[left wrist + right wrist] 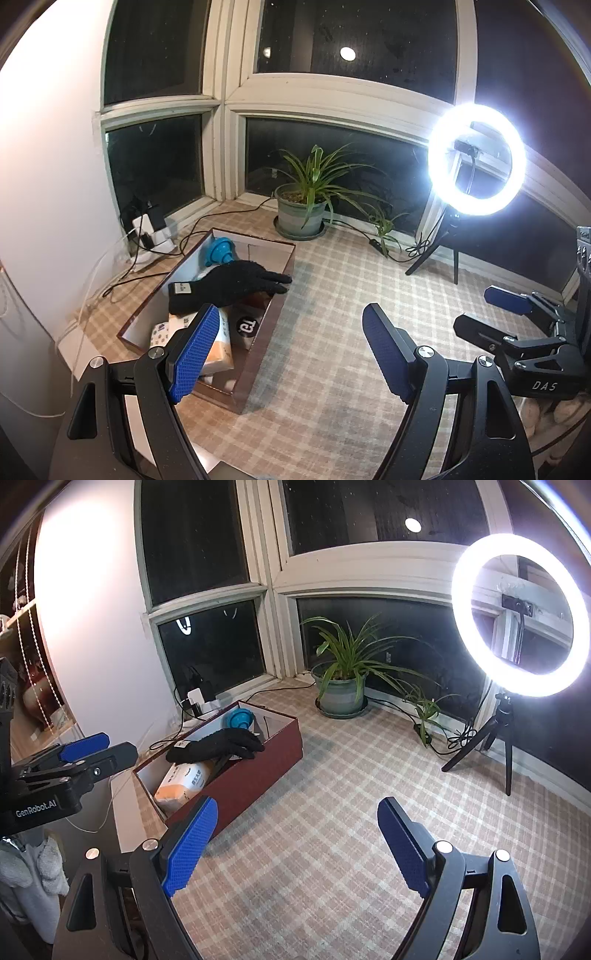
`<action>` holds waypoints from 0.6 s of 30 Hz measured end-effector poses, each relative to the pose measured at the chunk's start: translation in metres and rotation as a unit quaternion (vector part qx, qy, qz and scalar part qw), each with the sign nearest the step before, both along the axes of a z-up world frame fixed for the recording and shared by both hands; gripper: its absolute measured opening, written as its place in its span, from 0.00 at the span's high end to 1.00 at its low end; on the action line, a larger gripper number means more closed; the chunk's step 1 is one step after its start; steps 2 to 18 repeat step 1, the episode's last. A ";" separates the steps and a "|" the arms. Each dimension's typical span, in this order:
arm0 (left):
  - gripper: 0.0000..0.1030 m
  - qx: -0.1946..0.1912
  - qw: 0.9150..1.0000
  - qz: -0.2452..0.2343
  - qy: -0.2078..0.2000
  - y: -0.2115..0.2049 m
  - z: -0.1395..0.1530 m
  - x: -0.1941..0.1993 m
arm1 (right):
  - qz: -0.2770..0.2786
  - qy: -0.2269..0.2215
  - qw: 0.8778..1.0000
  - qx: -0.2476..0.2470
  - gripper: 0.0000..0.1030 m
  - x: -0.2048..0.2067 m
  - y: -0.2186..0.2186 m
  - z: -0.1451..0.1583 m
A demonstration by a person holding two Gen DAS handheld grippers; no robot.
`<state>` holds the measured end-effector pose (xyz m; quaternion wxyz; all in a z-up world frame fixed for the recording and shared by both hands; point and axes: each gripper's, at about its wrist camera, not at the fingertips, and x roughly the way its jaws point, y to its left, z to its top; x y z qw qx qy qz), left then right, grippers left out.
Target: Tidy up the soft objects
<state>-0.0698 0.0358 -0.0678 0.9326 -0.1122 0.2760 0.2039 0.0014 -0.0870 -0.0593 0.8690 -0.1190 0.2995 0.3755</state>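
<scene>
Matt knitted black glove point(229, 282) lies in a glossy wood-look box point(273, 325) on woven checked cloth point(332, 314).

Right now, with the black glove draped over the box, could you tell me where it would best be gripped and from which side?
Probably the cuff end of the black glove, by the pale label. It lies highest, propped on the tissue pack, whereas the fingers droop over the far wall of the box. Come from above on the near, open side; the left claw, open and empty, is closest.
</scene>
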 end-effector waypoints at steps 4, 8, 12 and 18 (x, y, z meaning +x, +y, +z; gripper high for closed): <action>0.22 0.001 1.000 0.000 0.001 -0.001 0.000 0.000 | -0.001 0.001 1.000 0.000 0.17 0.000 -0.001 -0.001; 0.22 0.001 1.000 0.000 0.001 -0.001 0.000 0.000 | -0.001 0.001 1.000 0.000 0.17 0.000 -0.001 -0.001; 0.22 0.001 1.000 0.000 0.001 -0.001 0.000 0.000 | -0.001 0.001 1.000 0.000 0.17 0.000 -0.001 -0.001; 0.22 0.001 1.000 0.000 0.001 -0.001 0.000 0.000 | -0.001 0.001 1.000 0.000 0.17 0.000 -0.001 -0.001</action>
